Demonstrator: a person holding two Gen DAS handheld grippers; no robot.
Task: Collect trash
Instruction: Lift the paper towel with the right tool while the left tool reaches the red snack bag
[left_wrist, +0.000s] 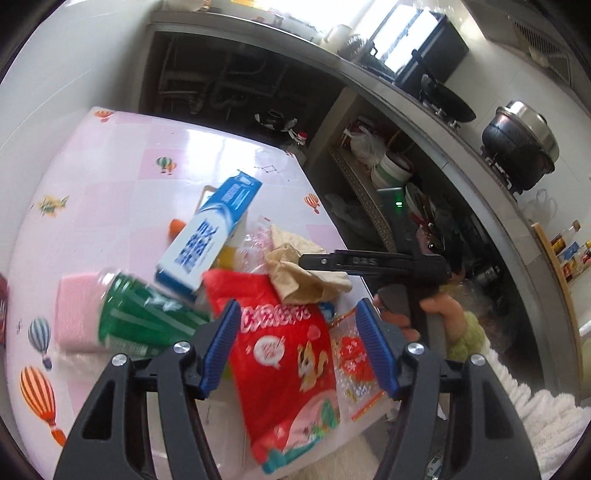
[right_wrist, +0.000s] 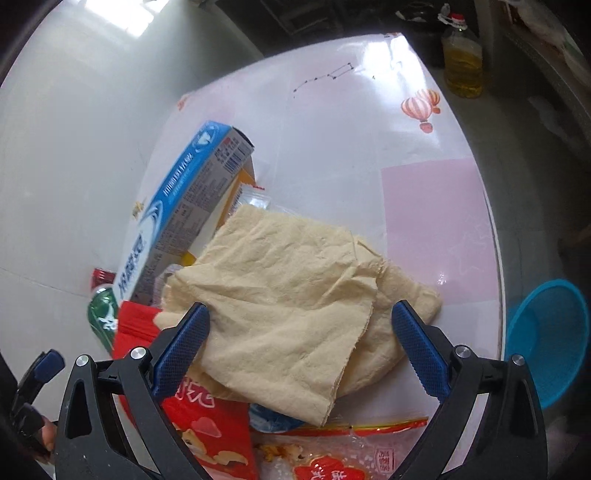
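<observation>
Now reaching: right hand-held gripper (right_wrist: 299, 347) spread around crumpled tissue (right_wrist: 295, 291); left hand-held gripper (left_wrist: 299, 347) spread over red snack bag (left_wrist: 288, 354); next, pinch.

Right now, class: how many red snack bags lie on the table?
2: a red snack bag between the left gripper's open fingers, and a clear-and-red bag just right of it. Others may be hidden.
</observation>
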